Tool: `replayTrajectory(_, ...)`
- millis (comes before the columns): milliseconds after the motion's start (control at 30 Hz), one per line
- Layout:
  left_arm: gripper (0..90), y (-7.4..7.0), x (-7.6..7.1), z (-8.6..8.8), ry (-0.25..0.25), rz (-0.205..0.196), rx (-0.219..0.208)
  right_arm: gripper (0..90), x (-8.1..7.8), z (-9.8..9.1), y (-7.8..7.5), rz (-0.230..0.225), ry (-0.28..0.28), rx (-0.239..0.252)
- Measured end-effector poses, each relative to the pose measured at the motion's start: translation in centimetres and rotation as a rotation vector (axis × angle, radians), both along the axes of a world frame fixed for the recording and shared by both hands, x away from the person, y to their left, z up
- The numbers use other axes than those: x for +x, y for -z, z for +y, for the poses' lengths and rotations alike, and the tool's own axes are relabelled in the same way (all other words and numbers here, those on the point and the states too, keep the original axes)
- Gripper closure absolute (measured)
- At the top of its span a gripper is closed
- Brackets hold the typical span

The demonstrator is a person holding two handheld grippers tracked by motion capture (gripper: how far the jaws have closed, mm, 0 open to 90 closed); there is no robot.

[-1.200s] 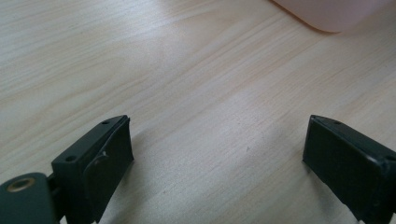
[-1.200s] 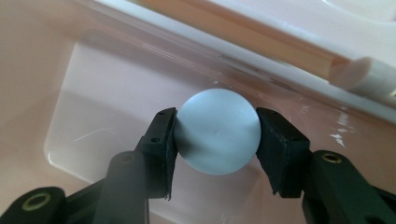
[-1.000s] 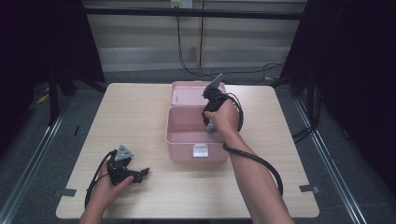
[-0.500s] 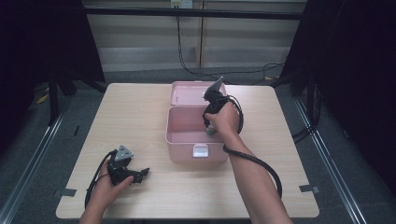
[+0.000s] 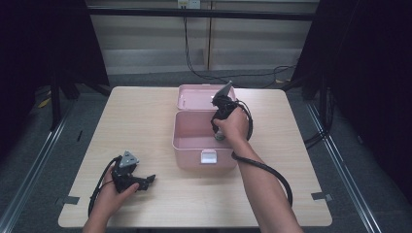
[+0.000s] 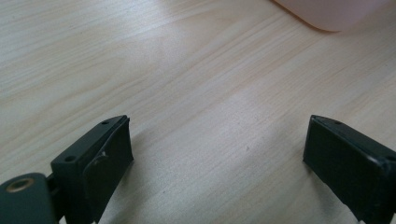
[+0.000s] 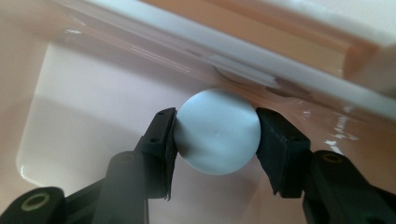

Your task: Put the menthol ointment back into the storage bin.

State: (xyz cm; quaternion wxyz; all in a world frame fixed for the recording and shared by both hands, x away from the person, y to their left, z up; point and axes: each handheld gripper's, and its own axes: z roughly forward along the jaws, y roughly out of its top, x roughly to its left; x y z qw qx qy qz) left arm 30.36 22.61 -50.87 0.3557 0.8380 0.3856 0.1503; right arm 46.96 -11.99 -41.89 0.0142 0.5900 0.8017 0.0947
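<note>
High view: the right gripper point(image 5: 218, 132) points down into the open pink box point(image 5: 194, 145) at its right inner wall, while the left gripper point(image 5: 145, 182) rests on the table point(image 5: 145, 111) well to the near left. Left gripper view: jaws stand wide apart over bare wood, holding nothing. Right gripper view: jaws are clamped on a pale blue ball point(image 7: 217, 131), squarely between the pads point(image 7: 161, 135), beside the box wall; a ball offers no long axis.

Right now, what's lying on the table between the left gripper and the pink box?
Nothing: in the high view the left gripper and the pink box are separated by bare table; the left gripper view shows the same bare wood.
</note>
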Motion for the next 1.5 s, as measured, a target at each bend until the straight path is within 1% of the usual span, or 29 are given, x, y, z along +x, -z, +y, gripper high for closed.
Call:
replayTrajectory(167,7.6,0.0,0.0,-0.01,0.002,0.003,-0.002,50.1,-0.02,0.03,0.19,-0.003,-0.001,-0.002)
replayTrajectory(200,7.6,0.03,-0.01,-0.02,-0.003,-0.002,-0.003,50.2,-0.03,0.03,0.22,-0.004,-0.002,-0.003)
replayTrajectory(267,7.6,0.03,-0.01,-0.03,-0.004,-0.002,-0.002,50.2,-0.06,0.05,0.35,0.005,-0.003,-0.005)
replayTrajectory(400,7.5,0.03,0.0,-0.02,0.001,-0.002,-0.001,50.1,-0.09,0.07,0.48,-0.001,-0.004,-0.005)
replayTrajectory(867,7.5,0.03,-0.01,-0.02,-0.003,-0.001,-0.004,50.0,-0.08,0.09,0.94,0.004,-0.016,-0.007)
replayTrajectory(1033,7.5,0.03,-0.01,-0.03,0.0,-0.001,-0.003,49.7,-0.07,0.09,0.94,-0.001,-0.016,-0.007)
replayTrajectory(1367,7.5,0.03,0.0,-0.01,-0.002,-0.003,-0.002,49.5,0.0,0.2,1.02,0.008,-0.025,-0.01)
replayTrajectory(1500,7.5,0.03,-0.01,-0.01,-0.003,-0.001,-0.004,48.6,0.01,0.19,0.88,-0.001,-0.021,-0.013)
